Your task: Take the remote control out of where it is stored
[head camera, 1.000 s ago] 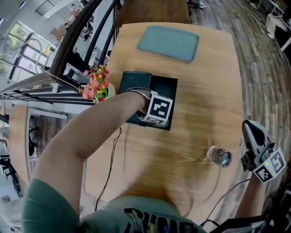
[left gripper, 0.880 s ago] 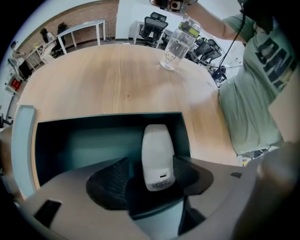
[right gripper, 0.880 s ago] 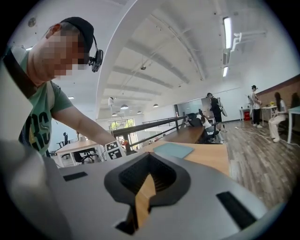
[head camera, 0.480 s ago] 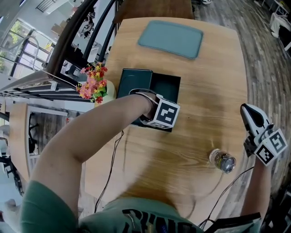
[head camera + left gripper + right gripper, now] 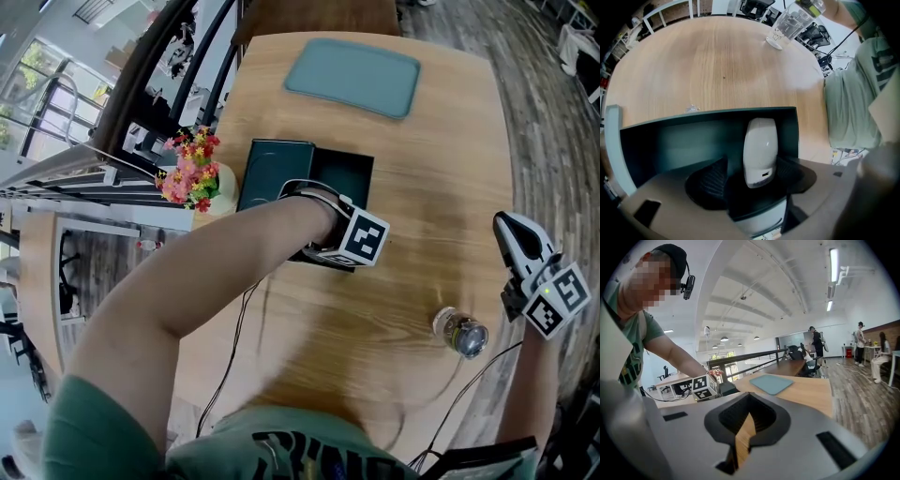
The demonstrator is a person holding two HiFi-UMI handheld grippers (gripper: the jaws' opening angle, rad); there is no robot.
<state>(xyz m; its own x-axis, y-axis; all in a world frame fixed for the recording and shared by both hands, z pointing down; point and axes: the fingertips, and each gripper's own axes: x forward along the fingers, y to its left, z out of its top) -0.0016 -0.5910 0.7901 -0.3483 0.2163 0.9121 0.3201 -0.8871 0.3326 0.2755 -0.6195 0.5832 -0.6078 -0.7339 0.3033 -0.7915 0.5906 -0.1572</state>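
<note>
On the left gripper (image 5: pixel 749 177) the jaws have just been opening wide. The white remote (image 5: pixel 760 149) sits loose between them in the green box (image 5: pixel 670 140). The right gripper (image 5: pixel 746 425) is pinched together and empty.

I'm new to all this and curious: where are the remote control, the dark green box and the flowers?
remote control (image 5: pixel 761 147): left gripper view, middle of its white body.
dark green box (image 5: pixel 679 140): left gripper view, its inner back wall.
flowers (image 5: pixel 190 173): head view, the pink blossoms.

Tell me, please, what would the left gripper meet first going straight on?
Probably the white remote control, lying in the dark box between the jaws of the left gripper, which have just been opening.
</note>
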